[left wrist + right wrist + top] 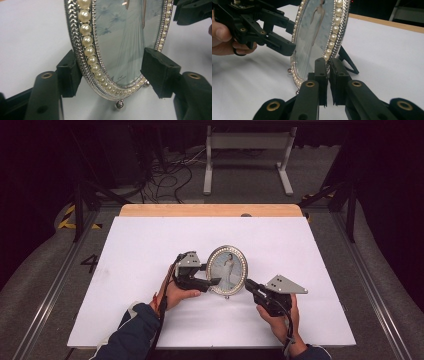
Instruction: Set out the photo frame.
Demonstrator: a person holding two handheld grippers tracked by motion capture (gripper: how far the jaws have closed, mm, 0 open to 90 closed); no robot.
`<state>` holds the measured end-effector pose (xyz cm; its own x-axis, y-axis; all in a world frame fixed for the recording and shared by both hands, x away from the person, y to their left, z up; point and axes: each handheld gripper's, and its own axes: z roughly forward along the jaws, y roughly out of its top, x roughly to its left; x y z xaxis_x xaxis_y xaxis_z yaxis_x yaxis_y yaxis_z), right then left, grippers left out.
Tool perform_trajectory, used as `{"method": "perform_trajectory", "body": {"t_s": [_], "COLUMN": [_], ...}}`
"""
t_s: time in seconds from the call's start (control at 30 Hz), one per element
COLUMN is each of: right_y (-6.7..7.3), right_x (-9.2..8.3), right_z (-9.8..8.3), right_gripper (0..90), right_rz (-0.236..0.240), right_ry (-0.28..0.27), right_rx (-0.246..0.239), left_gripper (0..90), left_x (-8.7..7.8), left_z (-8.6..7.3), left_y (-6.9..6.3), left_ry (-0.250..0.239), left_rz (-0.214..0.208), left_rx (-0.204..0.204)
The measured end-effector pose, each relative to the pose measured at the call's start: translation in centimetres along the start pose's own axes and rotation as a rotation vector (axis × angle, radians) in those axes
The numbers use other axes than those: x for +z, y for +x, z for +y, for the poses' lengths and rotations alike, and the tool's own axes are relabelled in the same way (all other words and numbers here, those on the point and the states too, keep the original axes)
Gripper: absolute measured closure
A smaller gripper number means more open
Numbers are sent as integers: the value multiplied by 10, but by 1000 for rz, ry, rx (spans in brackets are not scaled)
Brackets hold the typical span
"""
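Observation:
An oval photo frame (227,270) with a pearl and silver rim stands upright on the white table (145,245), holding a picture of a figure in a white dress. My left gripper (212,276) straddles its left edge. In the left gripper view the frame (120,37) sits between the two pads (160,72), one behind the rim and one before the glass, with a gap showing. My right gripper (248,284) pinches the frame's lower right rim. The right gripper view shows its jaws (328,62) closed on the pearl edge of the frame (319,32), with the left gripper (287,35) beyond.
A black easel leg (347,62) props the frame from behind, and small ball feet (119,105) rest on the sheet. A wooden strip (210,210) edges the table's far side. Beyond it stand a white metal stand (247,150) and floor cables (170,175).

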<state>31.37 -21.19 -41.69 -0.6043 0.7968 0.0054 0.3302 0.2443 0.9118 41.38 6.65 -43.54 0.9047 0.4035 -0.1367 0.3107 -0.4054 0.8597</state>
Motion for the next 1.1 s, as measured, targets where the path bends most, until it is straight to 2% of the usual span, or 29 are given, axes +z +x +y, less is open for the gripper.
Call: {"method": "perform_trajectory", "body": {"t_s": [0.3, 0.4, 0.47, 0.53, 0.6, 0.77, 0.9, 1.1], "right_y": [-2, -2, 0, 1, 0, -6, -4, -7], "right_x": [4, 5, 8, 9, 7, 3, 6, 7], "right_z": [0, -1, -2, -1, 1, 5, 6, 6], "right_gripper": [858, 867, 871, 870, 867, 874, 877, 877], "right_rz": [4, 10, 15, 8, -2, -18, -34, -30], "right_ry": [11, 16, 28, 28, 18, -7, -6, -8], "right_rx": [-8, -10, -20, -31, -30, -14, -51, -34], "left_gripper": [418, 434, 477, 482, 489, 490, 488, 490], "left_x": [-3, -4, -5, -7, -8, -10, -11, -14], "left_z": [-1, -2, -2, -2, -3, -4, -5, -6], "left_y": [0, -1, -2, -2, -3, -4, -7, -8], "left_ry": [-5, 1, 3, 10, 13, 17, 23, 35], "left_rz": [-11, -1, 3, 7, 8, 12, 16, 17], "left_rx": [-7, -10, -8, 2, -4, -1, 4, 17]}}
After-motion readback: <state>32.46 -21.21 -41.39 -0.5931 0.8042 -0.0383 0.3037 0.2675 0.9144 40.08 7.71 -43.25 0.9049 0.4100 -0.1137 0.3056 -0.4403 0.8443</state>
